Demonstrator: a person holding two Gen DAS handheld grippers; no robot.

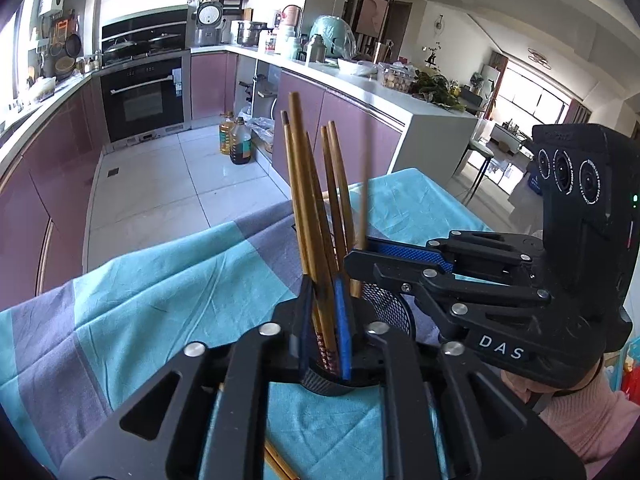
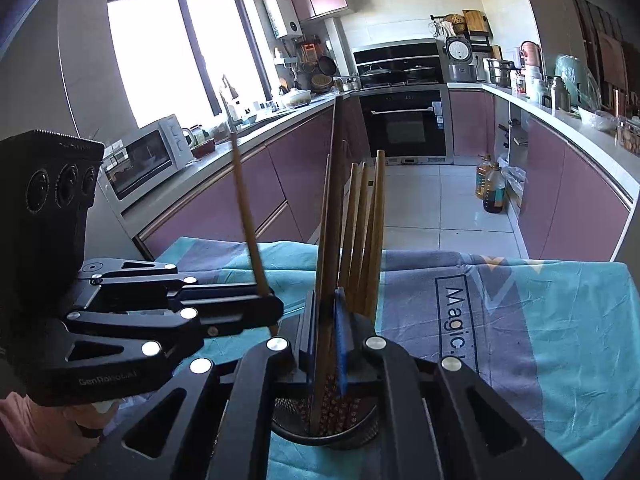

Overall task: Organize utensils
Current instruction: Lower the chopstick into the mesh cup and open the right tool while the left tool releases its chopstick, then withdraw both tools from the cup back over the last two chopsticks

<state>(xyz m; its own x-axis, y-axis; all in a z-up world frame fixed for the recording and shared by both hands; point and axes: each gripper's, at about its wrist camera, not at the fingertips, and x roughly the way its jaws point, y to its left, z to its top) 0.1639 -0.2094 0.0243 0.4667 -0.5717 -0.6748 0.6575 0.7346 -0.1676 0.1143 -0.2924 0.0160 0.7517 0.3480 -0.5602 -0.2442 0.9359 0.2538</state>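
A black mesh holder [image 1: 386, 306] [image 2: 352, 424] stands on the blue-and-grey tablecloth [image 1: 168, 292] and holds several wooden chopsticks [image 1: 336, 184] [image 2: 360, 216] upright. My left gripper [image 1: 325, 320] is shut on a chopstick [image 1: 308, 208] whose lower end is in the holder; in the right wrist view this gripper [image 2: 264, 304] comes in from the left. My right gripper [image 2: 324, 340] is shut on another chopstick [image 2: 328, 240] over the holder; in the left wrist view it [image 1: 356, 260] comes in from the right, pinching that blurred stick [image 1: 365, 200].
More chopsticks [image 1: 276, 460] lie on the cloth under my left gripper. The table's far edge [image 2: 440, 254] drops to a tiled kitchen floor. Purple cabinets, an oven [image 2: 404, 120] and oil bottles [image 1: 236, 140] stand beyond.
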